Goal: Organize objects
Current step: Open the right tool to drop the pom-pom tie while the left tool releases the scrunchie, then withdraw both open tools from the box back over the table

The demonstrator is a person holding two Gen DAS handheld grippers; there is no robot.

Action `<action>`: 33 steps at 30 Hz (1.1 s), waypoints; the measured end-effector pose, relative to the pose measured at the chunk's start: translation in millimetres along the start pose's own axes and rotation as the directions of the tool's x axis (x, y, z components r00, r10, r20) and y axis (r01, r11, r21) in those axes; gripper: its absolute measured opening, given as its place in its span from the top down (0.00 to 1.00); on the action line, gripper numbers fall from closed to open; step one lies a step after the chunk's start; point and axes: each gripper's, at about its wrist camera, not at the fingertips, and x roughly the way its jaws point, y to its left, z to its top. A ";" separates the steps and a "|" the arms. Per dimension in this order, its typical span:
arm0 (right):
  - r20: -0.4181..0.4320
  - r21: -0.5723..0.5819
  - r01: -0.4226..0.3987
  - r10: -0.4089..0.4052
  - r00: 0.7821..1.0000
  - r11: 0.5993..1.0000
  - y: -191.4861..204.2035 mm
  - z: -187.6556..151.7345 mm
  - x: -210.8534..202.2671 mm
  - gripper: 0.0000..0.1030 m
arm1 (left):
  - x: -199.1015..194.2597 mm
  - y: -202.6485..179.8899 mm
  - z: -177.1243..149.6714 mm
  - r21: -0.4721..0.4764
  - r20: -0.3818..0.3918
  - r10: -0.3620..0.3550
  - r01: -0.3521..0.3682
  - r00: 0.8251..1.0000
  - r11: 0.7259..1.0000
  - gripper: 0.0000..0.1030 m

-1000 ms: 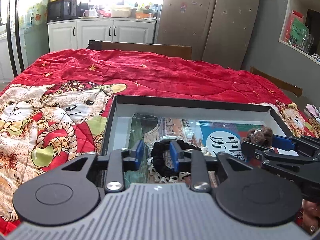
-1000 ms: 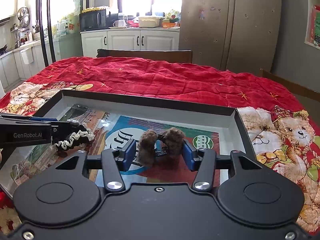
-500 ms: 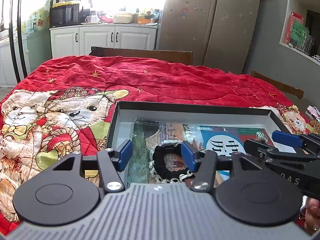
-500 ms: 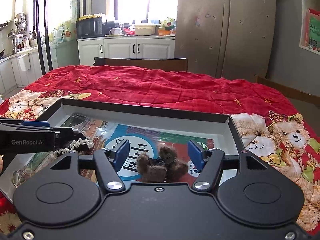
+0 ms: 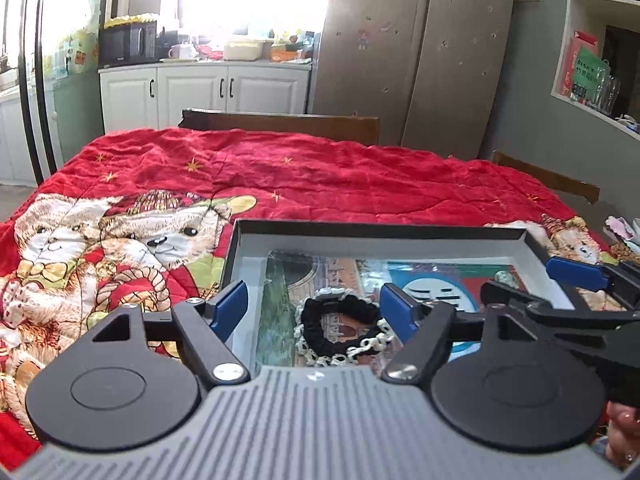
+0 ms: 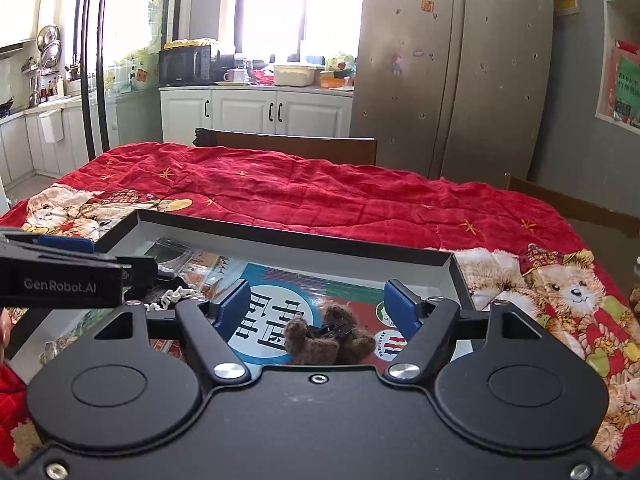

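**Both grips let go over the tray**

A second ago each hand-held gripper was clenched on its item; now both stand released, jaws opening, with the items lying loose between the blue pads.

The desk is covered by a red quilted cloth (image 5: 320,176), glossy and crumpled, printed with teddy bears. On its near part sits a shallow rectangular tray (image 5: 376,227) with a dark rim, pale inner walls and a glossy printed sheet on its floor.

The left hand-held gripper (image 5: 314,311) hangs over the tray's left side. The black scrunchie (image 5: 340,320), a soft ring edged with white lace, lies on the tray floor, touching neither pad.

The right hand-held gripper (image 6: 318,308) is over the tray's right side. The brown fuzzy clip (image 6: 328,338), two plush lobes around what seems a dark clasp, rests on the sheet, apart from both pads.
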 end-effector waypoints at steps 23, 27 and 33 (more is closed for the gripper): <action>0.041 -0.061 -0.044 0.046 0.998 0.997 6.9 -6.7 -76.0 0.29 | -64.8 -9.0 -2.0 0.083 0.055 -0.033 0.029 0.998 0.996 0.16; 0.037 -0.060 -0.054 0.056 0.998 0.997 3.7 -12.9 -88.8 0.29 | -76.1 -8.9 -7.1 0.098 0.057 -0.040 0.034 0.998 0.995 0.16; 0.027 -0.050 -0.059 0.061 0.998 0.997 -4.9 -20.3 -100.2 0.29 | -94.2 -13.8 -16.5 0.138 0.064 -0.064 0.054 0.996 0.989 0.15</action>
